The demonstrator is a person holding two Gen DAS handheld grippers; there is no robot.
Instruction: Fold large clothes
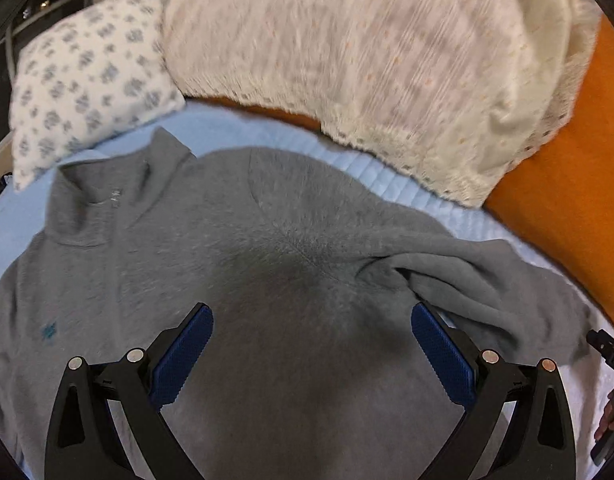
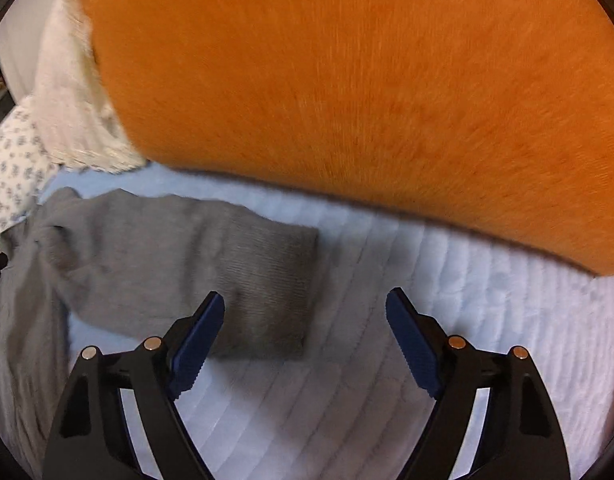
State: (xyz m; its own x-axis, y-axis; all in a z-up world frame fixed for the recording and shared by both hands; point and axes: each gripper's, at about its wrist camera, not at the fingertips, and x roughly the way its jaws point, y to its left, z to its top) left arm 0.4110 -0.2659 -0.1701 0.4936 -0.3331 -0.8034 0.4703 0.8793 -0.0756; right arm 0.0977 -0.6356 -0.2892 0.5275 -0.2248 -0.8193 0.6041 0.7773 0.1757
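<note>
The bed, covered in a pale blue quilted cover, fills the space beneath and ahead of both grippers. Beyond the right gripper, across the far side of the bed, lies a big orange cushion; in the left wrist view the same cushion shows far off to the right. Ahead of the left gripper and past the far edge of the clothing sits a cream knitted blanket with a lacy border, resting partly on the orange cushion, and to its left is a white pillow printed with small blue-grey flowers. The grey sweatshirt is spread flat on the bed directly under and ahead of the left gripper, its collar up and to the left, a small teal mark on the chest at the left, and one sleeve running away to the right in loose folds. The end of that sleeve lies on the bed just ahead of the right gripper, toward its left finger, with the cuff end pointing right. The left gripper is released, its blue pads wide apart above the body of the sweatshirt with nothing clamped between them. The right gripper is also released, its jaws spread with only the bare quilted cover and the cuff edge showing between them, nothing gripped. At the right edge of the left wrist view a dark part of the other gripper and a bit of a hand can be seen.
</note>
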